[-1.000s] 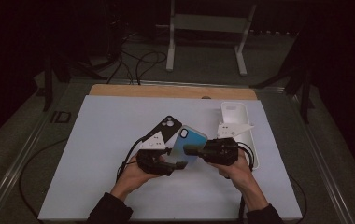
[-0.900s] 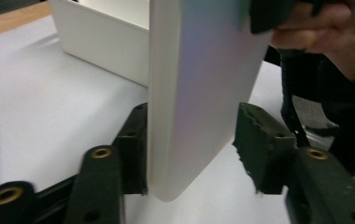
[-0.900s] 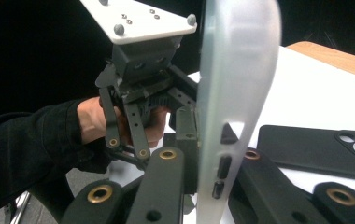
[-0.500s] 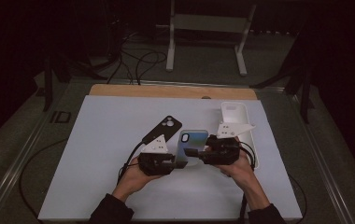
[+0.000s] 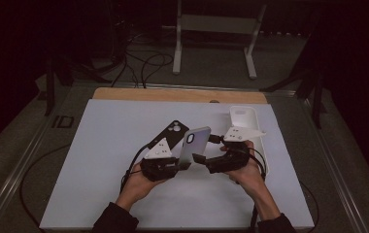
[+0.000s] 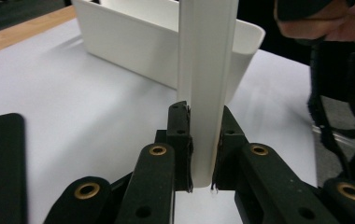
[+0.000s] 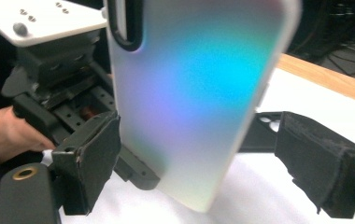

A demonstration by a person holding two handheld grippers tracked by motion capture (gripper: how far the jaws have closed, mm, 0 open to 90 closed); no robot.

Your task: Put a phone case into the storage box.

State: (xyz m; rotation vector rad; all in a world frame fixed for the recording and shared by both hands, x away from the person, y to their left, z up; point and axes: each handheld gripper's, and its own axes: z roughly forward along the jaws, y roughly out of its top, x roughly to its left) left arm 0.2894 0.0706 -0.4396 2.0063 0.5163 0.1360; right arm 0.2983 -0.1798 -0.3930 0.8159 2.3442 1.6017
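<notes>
A white board (image 5: 100, 160) covers the table, with a strip of wood (image 5: 173, 94) along its far edge. On it lie a black phone case (image 5: 172, 135) and — well to the right — a white tray (image 5: 244, 117). Cables (image 5: 143, 65) and a metal stand (image 5: 216, 24) sit on the floor beyond.

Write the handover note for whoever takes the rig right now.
Left tool: shut on the iridescent phone case, holding it upright above the table.
Right tool: jaws have just been opening, pads off the case though it stands between them.
Black phone case lies flat behind the left tool; white tray is at the far right.
Done: case passed to the left tool. Left: probably place it.
</notes>
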